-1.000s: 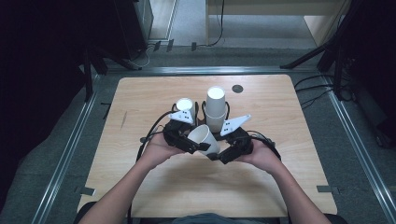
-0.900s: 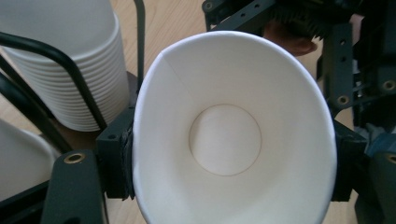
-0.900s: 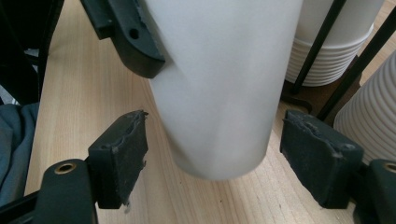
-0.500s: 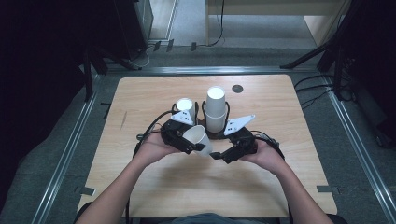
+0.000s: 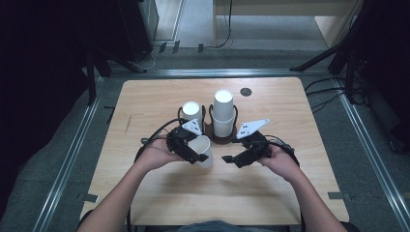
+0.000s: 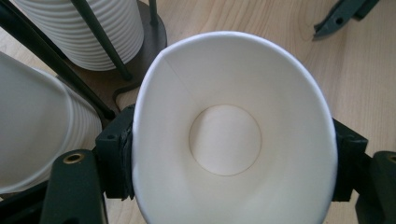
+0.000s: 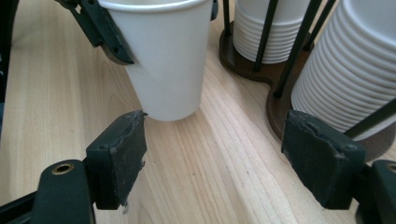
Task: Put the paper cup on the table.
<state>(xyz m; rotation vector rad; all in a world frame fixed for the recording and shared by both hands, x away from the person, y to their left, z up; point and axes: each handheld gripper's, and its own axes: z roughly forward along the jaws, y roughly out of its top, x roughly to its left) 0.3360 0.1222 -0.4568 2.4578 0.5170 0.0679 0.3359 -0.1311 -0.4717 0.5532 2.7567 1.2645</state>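
Note:
My left gripper (image 5: 199, 153) is shut on a white paper cup (image 5: 203, 147), which tilts a little above the table, in front of the rack. In the left gripper view the cup (image 6: 224, 140) gapes toward the camera, its rim squeezed oval between the two pads (image 6: 116, 158). My right gripper (image 5: 228, 158) hovers just right of the cup, apart from it. Its jaws have just been opening and nothing is between them. In the right gripper view the pads (image 7: 119, 156) stand wide over bare wood, with the cup (image 7: 163, 60) beyond them.
A dark rack (image 5: 223, 138) behind the grippers holds two stacks of white cups, a shorter left stack (image 5: 192, 111) and a taller right stack (image 5: 223, 113). A small black disc (image 5: 246, 91) lies at the back of the wooden table (image 5: 290, 193).
The right gripper has drawn back to the right, away from the cup, and its jaws stand wider. The left gripper has kept its hold on the cup in about the same place.

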